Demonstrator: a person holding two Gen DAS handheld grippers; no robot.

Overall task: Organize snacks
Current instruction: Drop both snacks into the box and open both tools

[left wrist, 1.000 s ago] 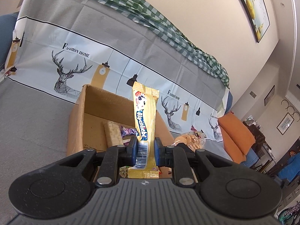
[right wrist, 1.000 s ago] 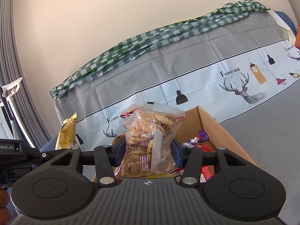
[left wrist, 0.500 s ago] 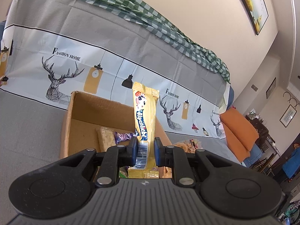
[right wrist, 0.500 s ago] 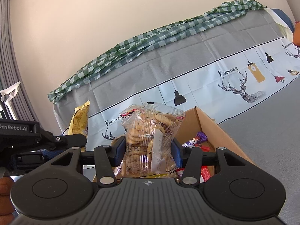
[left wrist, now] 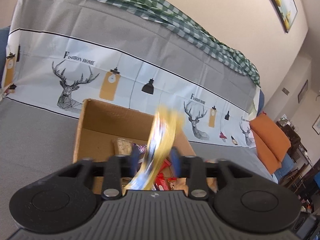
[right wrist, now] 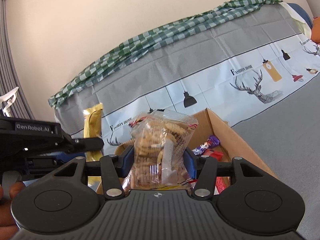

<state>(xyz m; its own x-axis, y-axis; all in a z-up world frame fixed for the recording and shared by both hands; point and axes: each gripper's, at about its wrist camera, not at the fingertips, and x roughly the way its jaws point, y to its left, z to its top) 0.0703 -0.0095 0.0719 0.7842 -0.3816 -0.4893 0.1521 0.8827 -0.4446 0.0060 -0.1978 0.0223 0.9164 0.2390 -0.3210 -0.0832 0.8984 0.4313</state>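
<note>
An open cardboard box sits on the grey sofa seat and holds several snacks, among them a purple wrapper and red packs. Above the box, my left gripper has its jaws opening. The yellow bar between them is blurred, tilted and free of the pads. In the right wrist view the same bar stands by the left gripper's fingers. My right gripper holds a clear cookie bag upright over the box; its jaws are opening, with the pads still touching the bag.
The sofa back wears a grey and white printed cover with a green checked cloth along its top. An orange cushion lies to the right. A person's hand holds the left gripper. Grey curtains hang at the left.
The left jaws have spread apart and the yellow bar, gripped upright before, now tips and blurs between them. The right jaws stand slightly wider around the cookie bag.
</note>
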